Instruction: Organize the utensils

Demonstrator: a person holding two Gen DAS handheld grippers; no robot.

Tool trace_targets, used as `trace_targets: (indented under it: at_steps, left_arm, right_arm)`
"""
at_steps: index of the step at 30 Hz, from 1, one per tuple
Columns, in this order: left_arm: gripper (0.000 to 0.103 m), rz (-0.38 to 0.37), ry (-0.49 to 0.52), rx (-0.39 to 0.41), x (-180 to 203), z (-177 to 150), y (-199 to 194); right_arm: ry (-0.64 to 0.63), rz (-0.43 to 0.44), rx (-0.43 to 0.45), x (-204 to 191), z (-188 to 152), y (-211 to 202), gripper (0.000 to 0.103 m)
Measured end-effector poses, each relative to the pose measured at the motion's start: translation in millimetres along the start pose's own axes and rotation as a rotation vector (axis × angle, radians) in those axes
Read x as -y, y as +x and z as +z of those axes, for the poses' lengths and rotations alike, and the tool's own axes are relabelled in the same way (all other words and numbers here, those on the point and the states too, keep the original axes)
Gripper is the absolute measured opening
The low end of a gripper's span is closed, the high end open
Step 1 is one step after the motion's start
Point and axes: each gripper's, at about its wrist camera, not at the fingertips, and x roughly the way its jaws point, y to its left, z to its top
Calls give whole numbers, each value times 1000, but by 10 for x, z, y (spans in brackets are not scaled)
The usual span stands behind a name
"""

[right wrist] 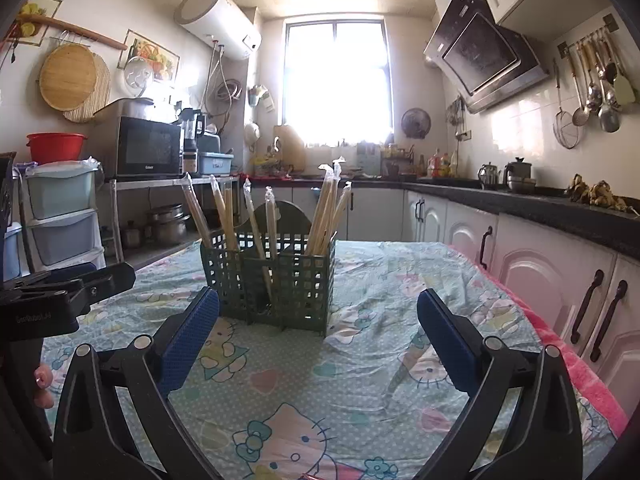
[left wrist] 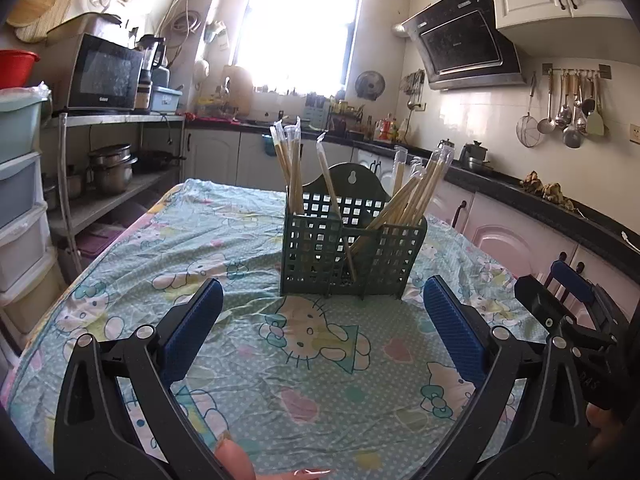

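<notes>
The left gripper [left wrist: 322, 316] hovers low over the tabletop [left wrist: 256, 384], its blue-padded fingers [left wrist: 194, 330] spread wide and holding nothing; the right gripper [right wrist: 318, 322] hovers likewise beside it, fingers [right wrist: 188, 340] spread wide and empty; in the left wrist view the right gripper shows as a black frame at the tabletop's right edge, and in the right wrist view the left gripper shows near the left edge.

A green lattice caddy [left wrist: 352, 256] stands upright on the cartoon-cat cloth [left wrist: 120, 248], about midway across the tabletop and toward its far edge, ahead of both grippers and apart from them; a taller back panel with a hanging hole rises behind its compartments.

Wrapped chopsticks [left wrist: 290, 168] stand in the caddy's left compartment, nearly upright; a larger bundle [left wrist: 416, 192] leans out to the right from the right compartment; one single stick [left wrist: 332, 196] slants across the middle, though which compartment holds its foot I cannot tell; the clear wrappers poke up well above the caddy's rim.

Beyond the table's far edge lie a bright window [left wrist: 298, 28], a microwave [left wrist: 104, 74] on a shelf to the left, and a range hood [left wrist: 464, 46] to the right; ladles [left wrist: 568, 114] hang on the right wall.
</notes>
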Motion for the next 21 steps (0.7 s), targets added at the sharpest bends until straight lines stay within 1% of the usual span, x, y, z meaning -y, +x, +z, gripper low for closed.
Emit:
trace_targets:
  at_steps: [3,6,21]
  left_arm:
    - [93,-3,-10,15,-20,-7,-13]
    - [93,10,-12,23,-41,-7,-13]
    - [93,12,-18,23,-83,-16,-8]
  right_arm:
    - [-1,-1,6,-14,-11,-12,97]
    - [-3,-7,15,-23,-18,-22,97]
    - [-8,-14,10,-60,-40,-3,97]
